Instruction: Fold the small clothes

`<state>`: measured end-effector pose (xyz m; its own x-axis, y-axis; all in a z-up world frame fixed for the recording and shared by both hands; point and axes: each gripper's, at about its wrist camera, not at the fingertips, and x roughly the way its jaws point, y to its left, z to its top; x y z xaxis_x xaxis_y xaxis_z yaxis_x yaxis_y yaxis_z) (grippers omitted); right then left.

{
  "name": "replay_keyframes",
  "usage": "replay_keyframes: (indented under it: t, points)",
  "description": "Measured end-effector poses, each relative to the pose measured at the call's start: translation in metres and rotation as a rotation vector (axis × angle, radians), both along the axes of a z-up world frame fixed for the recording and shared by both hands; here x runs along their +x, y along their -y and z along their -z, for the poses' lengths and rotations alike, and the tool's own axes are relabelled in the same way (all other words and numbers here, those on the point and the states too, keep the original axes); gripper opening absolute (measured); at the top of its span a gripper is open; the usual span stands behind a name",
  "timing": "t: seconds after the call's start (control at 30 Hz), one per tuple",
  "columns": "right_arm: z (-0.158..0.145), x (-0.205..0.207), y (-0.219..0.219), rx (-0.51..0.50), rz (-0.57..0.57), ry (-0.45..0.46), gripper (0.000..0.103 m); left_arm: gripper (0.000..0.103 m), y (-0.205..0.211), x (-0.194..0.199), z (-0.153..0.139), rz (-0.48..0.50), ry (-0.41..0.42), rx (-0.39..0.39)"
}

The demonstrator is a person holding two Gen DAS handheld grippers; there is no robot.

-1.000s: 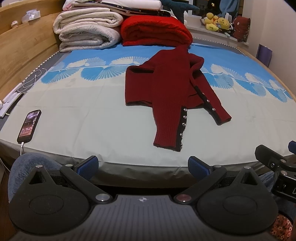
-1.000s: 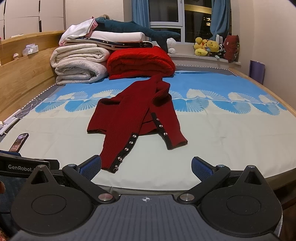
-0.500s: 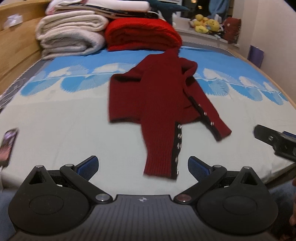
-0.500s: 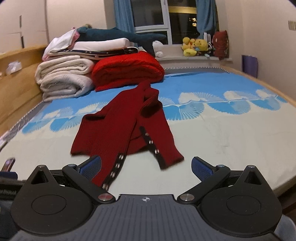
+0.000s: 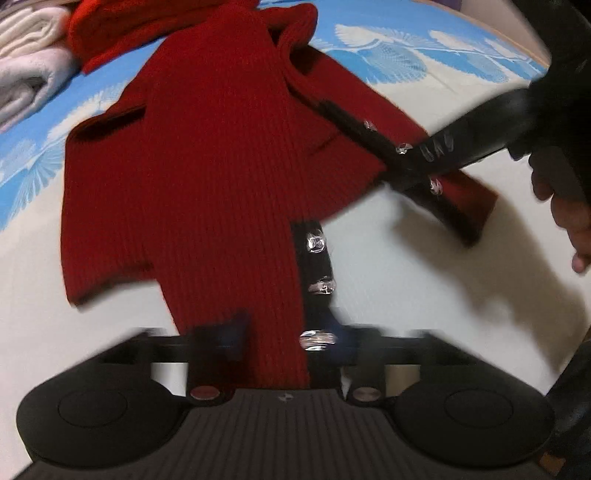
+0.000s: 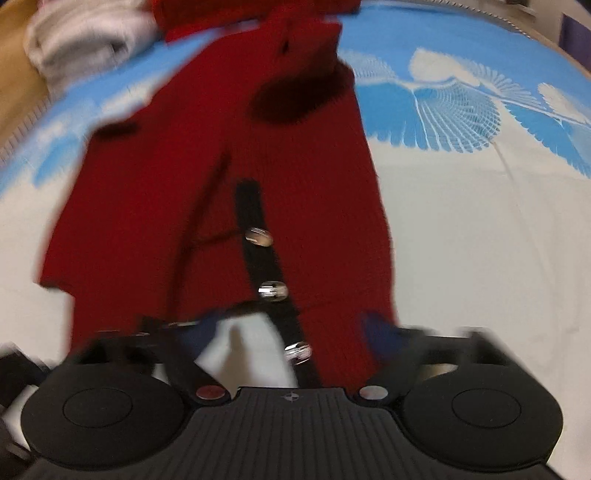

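Note:
A small dark red knitted cardigan (image 5: 207,155) with black button bands and silver buttons lies spread on the bed; it also shows in the right wrist view (image 6: 184,192). My left gripper (image 5: 284,336) is open, its blue-padded fingers on either side of the near hem of the left front panel. My right gripper (image 6: 295,332) is open, its fingers straddling the near end of the right front panel. The right gripper's body (image 5: 480,129) crosses over the cardigan's right panel in the left wrist view. Both views are motion-blurred.
The bedsheet (image 6: 480,229) is pale with a blue fan pattern further back. Folded white blankets (image 5: 26,74) and a red blanket (image 5: 122,26) are stacked at the head of the bed. The wooden bed side (image 6: 14,92) runs along the left.
Both grippers have moved forward from the bed's edge over the sheet and down to the cardigan's near hems. The left gripper's fingers have come closer together. The phone has left view.

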<state>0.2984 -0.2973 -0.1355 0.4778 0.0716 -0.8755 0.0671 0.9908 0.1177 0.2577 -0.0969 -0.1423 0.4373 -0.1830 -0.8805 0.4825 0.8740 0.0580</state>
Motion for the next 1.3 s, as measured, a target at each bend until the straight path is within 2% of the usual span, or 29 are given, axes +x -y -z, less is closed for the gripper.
replay_keyframes:
  t: [0.03,0.07,0.13,0.17,0.23,0.3,0.33,0.37,0.4,0.43,0.47,0.5,0.53,0.57,0.6,0.63,0.67,0.73,0.8,0.93,1.07,1.1,1.13,1.17,1.2,1.23,1.27,1.3]
  points:
    - [-0.003,0.003,0.002,-0.046,0.009,0.011,0.013,0.004,-0.009,0.007,-0.009,-0.039,-0.026,-0.033]
    - [-0.01,0.003,0.007,-0.023,0.01,0.037,0.008,0.005,-0.021,0.014,-0.019,-0.065,-0.036,-0.071]
    - [-0.031,0.002,0.022,0.011,0.06,0.104,0.008,0.004,-0.048,0.027,-0.045,-0.119,0.035,-0.07]
    - [-0.042,0.001,0.029,-0.029,0.089,0.162,0.008,0.004,-0.064,0.035,-0.059,-0.15,0.084,-0.068]
    - [-0.061,0.001,0.043,-0.144,0.165,0.282,0.008,0.003,-0.107,0.066,-0.088,-0.279,0.173,-0.065]
    - [-0.077,0.007,0.069,-0.224,0.302,0.375,0.008,0.003,-0.161,0.111,-0.114,-0.472,0.273,-0.027]
    - [-0.083,0.011,0.088,-0.251,0.415,0.409,0.008,0.002,-0.186,0.131,-0.123,-0.555,0.317,-0.005]
    - [-0.087,0.011,0.106,-0.27,0.525,0.447,0.008,0.0,-0.216,0.154,-0.13,-0.675,0.371,0.052]
    - [-0.086,0.01,0.128,-0.295,0.668,0.485,0.009,0.0,-0.244,0.176,-0.135,-0.818,0.447,0.156]
    - [-0.08,0.008,0.147,-0.308,0.793,0.493,0.015,0.0,-0.269,0.194,-0.138,-0.908,0.505,0.245]
    - [-0.073,0.004,0.165,-0.308,0.913,0.477,0.02,0.0,-0.298,0.21,-0.138,-0.998,0.512,0.301]
    - [-0.064,0.0,0.178,-0.288,0.985,0.443,0.038,0.0,-0.32,0.218,-0.137,-1.051,0.474,0.299]
    - [-0.055,-0.004,0.189,-0.233,0.994,0.406,0.062,0.0,-0.338,0.222,-0.134,-1.085,0.42,0.254]
    - [-0.046,-0.006,0.195,-0.157,0.968,0.369,0.067,0.0,-0.346,0.221,-0.13,-1.09,0.391,0.198]
    - [-0.039,-0.007,0.197,-0.089,0.935,0.341,0.066,0.007,-0.346,0.216,-0.125,-1.061,0.368,0.142]
    - [-0.036,-0.007,0.195,-0.037,0.894,0.32,0.066,0.018,-0.339,0.212,-0.118,-1.02,0.345,0.109]
    - [-0.034,-0.005,0.189,0.009,0.82,0.305,0.066,0.026,-0.327,0.208,-0.109,-0.971,0.314,0.077]
    - [-0.037,-0.001,0.166,0.076,0.666,0.288,0.07,0.072,-0.296,0.185,-0.087,-0.865,0.237,-0.011]
    - [-0.03,0.01,0.142,0.177,0.509,0.261,0.072,0.085,-0.258,0.164,-0.065,-0.786,0.155,-0.108]
    - [-0.008,0.033,0.089,0.295,0.337,0.159,0.072,0.085,-0.192,0.132,-0.024,-0.675,-0.005,-0.261]
    - [0.013,0.051,0.041,0.299,0.219,0.076,0.073,0.085,-0.148,0.129,0.007,-0.581,-0.071,-0.215]
    - [0.014,0.053,0.031,0.255,0.197,0.097,0.074,0.085,-0.143,0.131,0.015,-0.574,-0.089,-0.213]
    - [0.013,0.052,0.018,0.198,0.168,0.123,0.07,0.088,-0.142,0.134,0.022,-0.575,-0.113,-0.225]
    - [0.013,0.052,0.004,0.137,0.124,0.132,0.064,0.09,-0.138,0.134,0.026,-0.573,-0.101,-0.226]
    - [0.013,0.052,-0.007,0.093,0.089,0.149,0.043,0.088,-0.134,0.133,0.025,-0.557,-0.073,-0.227]
    - [0.01,0.054,-0.01,0.112,0.049,0.171,0.023,0.072,-0.129,0.134,0.023,-0.515,-0.08,-0.247]
    - [0.009,0.051,-0.01,0.136,0.05,0.178,0.022,0.055,-0.127,0.135,0.021,-0.489,-0.078,-0.259]
    - [0.007,0.05,-0.01,0.15,0.059,0.18,0.02,0.018,-0.124,0.134,0.017,-0.46,-0.073,-0.276]
